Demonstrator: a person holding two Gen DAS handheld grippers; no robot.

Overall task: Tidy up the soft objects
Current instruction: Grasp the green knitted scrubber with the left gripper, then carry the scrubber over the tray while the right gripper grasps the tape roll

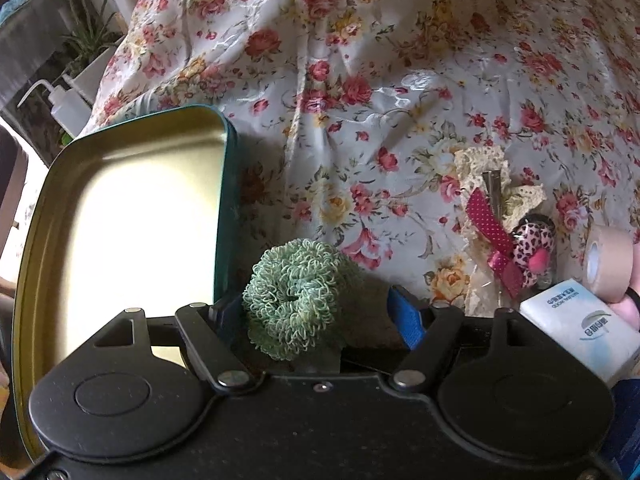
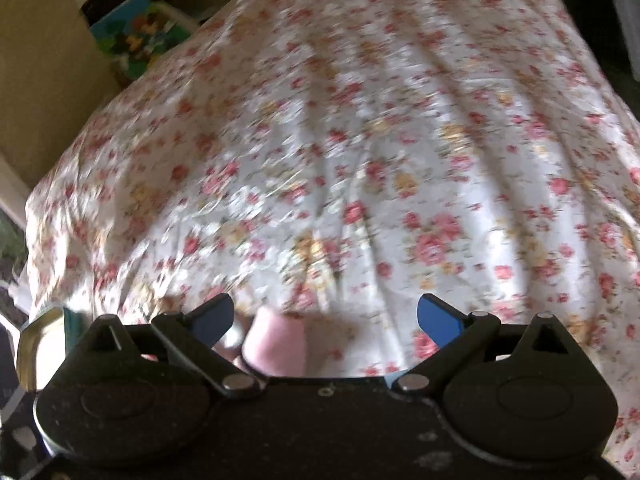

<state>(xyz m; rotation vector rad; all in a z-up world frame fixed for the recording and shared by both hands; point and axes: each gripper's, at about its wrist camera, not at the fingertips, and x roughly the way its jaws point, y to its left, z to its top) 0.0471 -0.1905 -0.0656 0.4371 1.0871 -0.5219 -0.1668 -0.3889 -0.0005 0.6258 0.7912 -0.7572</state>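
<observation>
Left gripper (image 1: 320, 312): jaws stand apart, blue pads on either side of a green scrunchie (image 1: 298, 298). The scrunchie sits between them, close against the left pad; a clear gap shows at the right pad, so no grip is evident. Whether the left pad touches it cannot be told.

Right gripper (image 2: 326, 320): jaws wide apart, nothing clamped. The view is blurred. A pink object (image 2: 276, 340) lies low between the jaws, nearer the left finger; its nature cannot be made out.

Tin (image 1: 120, 216): open, teal outside, gold inside, nothing visible in it. It stands just left of the scrunchie on the floral cloth (image 1: 360, 80). Its corner also shows at the lower left of the right wrist view.

Right of the scrunchie, apart from it, a cluster on the cloth: lace bow with a metal clip (image 1: 494, 188), red dotted ribbon (image 1: 492, 232), leopard-print piece (image 1: 534, 248). Touching or just beside these at the right edge: a tape roll (image 1: 608, 258) and a white packet (image 1: 580, 324).

Past the cloth's left edge: a squeeze bottle (image 1: 68, 108) and a potted plant (image 1: 90, 36).
</observation>
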